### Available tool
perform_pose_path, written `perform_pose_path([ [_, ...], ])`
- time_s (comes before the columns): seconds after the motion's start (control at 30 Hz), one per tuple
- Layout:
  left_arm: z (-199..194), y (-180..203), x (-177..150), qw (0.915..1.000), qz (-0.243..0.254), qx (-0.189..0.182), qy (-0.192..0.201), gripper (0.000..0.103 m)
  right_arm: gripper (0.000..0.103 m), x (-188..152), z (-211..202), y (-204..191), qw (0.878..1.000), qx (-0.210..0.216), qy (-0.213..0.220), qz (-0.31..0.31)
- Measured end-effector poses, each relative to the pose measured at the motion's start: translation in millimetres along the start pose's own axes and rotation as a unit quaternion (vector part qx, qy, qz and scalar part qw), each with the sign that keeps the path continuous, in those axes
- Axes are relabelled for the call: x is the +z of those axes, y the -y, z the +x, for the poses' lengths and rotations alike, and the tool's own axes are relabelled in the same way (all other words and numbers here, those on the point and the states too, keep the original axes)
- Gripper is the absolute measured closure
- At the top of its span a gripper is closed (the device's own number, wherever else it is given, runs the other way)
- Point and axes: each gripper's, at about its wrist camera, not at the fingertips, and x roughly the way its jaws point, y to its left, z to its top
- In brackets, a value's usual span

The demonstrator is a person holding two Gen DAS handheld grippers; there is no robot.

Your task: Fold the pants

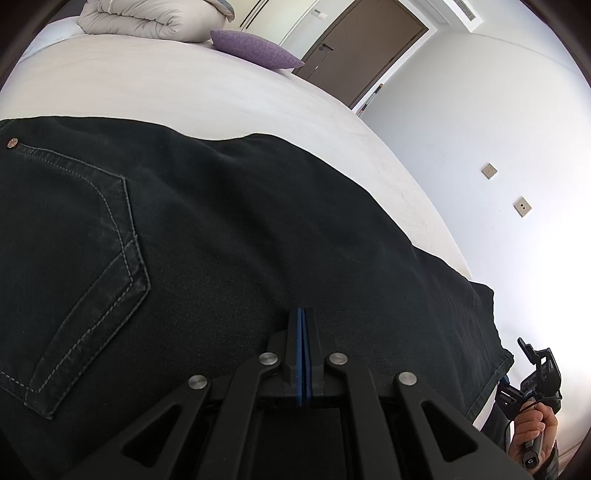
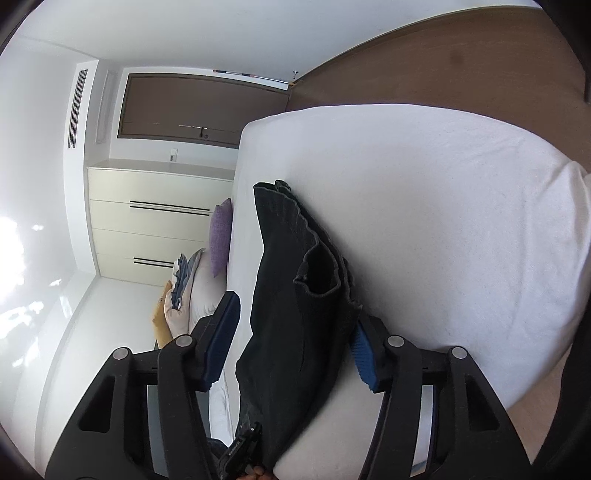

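Black jeans lie flat on the white bed, back pocket at the left of the left wrist view. My left gripper is shut, its blue pads pressed together, tips resting over the dark fabric; no cloth shows between them. In the right wrist view the jeans' leg end lies along the bed edge between the fingers of my right gripper, which is open, jaws wide on either side of the cloth. The right gripper also shows in the left wrist view, held by a hand at the legs' hem.
A purple pillow and a rolled grey duvet lie at the far end of the bed. A brown door and white wall stand beyond. White drawers and wooden floor border the bed.
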Motion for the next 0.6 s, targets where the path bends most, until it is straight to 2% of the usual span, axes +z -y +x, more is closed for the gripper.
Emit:
perform_pose_path([
  [0.1, -0.5, -0.5, 0.2, 1.0, -0.001, 0.001, 0.001, 0.098, 0.063, 4.5, 8.7, -6.0, 1.0, -0.009, 0.005, -0.007],
  [0.23, -2.4, 0.4, 0.3, 1.0, -0.001, 0.005, 0.0, 0.098, 0.093, 8.1, 26.6, -7.2, 0.999, -0.036, 0.005, -0.006],
  [0.3, -3.7, 1.7, 0.5, 1.0, 0.0, 0.009, 0.0, 0.099, 0.094, 7.9, 27.4, -7.8, 0.999, -0.041, 0.008, -0.006],
  [0.47, -6.1, 7.2, 2.0, 0.9997, 0.0, 0.025, -0.004, 0.099, 0.094, 3.5, 28.8, -32.4, 0.996, -0.064, 0.008, -0.067],
  [0.53, -7.0, 10.0, 3.6, 0.9995, 0.0, 0.031, -0.007, 0.099, 0.094, -3.0, 31.1, -44.5, 0.991, -0.076, 0.007, -0.106],
  [0.6, -8.3, 13.6, 5.3, 0.9993, -0.001, 0.037, -0.009, 0.099, 0.094, -17.5, 26.3, -65.8, 0.982, -0.087, 0.002, -0.167],
])
